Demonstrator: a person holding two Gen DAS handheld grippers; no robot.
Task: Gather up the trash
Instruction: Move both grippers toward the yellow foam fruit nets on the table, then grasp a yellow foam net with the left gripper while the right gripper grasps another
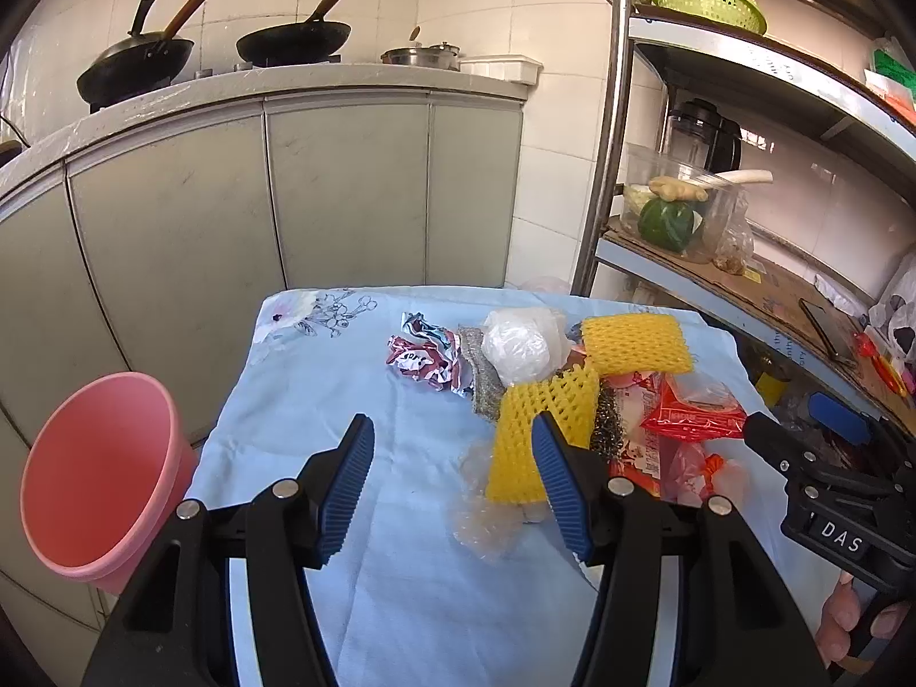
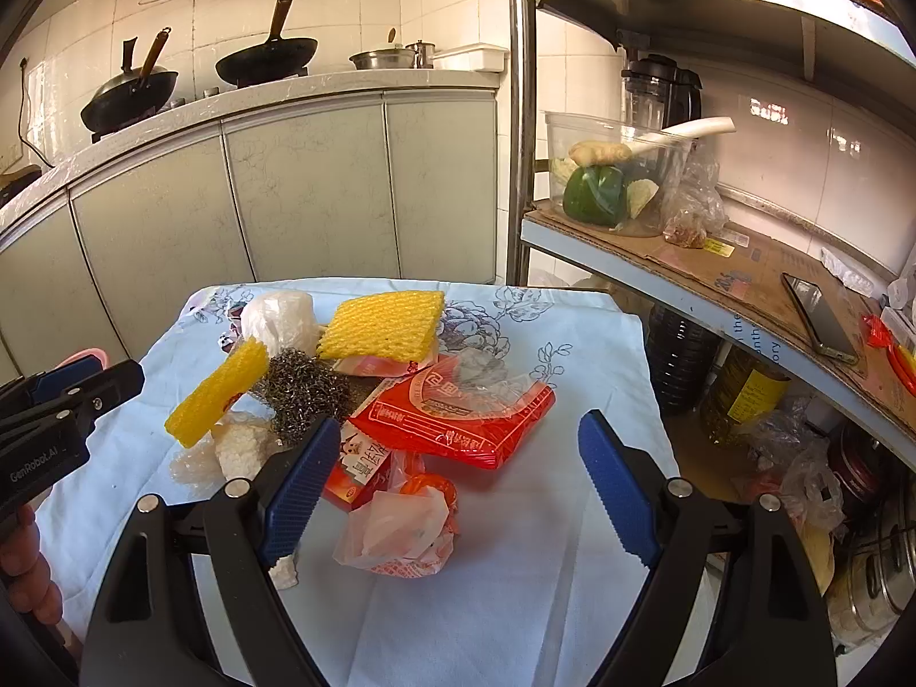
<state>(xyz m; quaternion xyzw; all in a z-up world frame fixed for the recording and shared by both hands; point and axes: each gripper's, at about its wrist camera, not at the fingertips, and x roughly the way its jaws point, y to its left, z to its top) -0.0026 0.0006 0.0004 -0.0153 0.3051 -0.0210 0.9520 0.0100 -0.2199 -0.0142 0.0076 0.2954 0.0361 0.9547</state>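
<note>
Left gripper (image 1: 452, 481) spread wide, blue ribbed pads clasping nothing, poised over bare blue cloth (image 1: 320, 401) near the front edge. Right gripper (image 2: 458, 481) likewise spread and unloaded, straddling a crumpled pinkish plastic bag (image 2: 401, 526) on the cloth.

Just beyond the left gripper's right-hand finger: a yellow foam fruit net (image 1: 538, 435), folded and tilted, beside a scrap of clear bubble wrap (image 1: 481, 509). Open cloth to the left of the heap, running to the table edge, where a pink bin (image 1: 97, 475) sits just off the side, mouth tilted toward the camera.

Mid-table, piled and touching: red printed wrapper (image 2: 458, 412), glossy and flat; steel-wool scourer (image 2: 303, 389), grey and tangled; second yellow foam net (image 2: 383, 323), lying flatter; white plastic wad (image 1: 518, 346); crumpled foil wrapper (image 1: 426, 360) farthest left, slightly apart from the rest.

Right of the table, close by: metal shelving rack (image 2: 630, 263) lined with cardboard, bearing a clear tub of vegetables (image 2: 601, 172).

Beyond the far edge: grey cabinet doors (image 1: 343, 194) under a pale counter, two black woks (image 1: 292, 40), white tiled wall.
</note>
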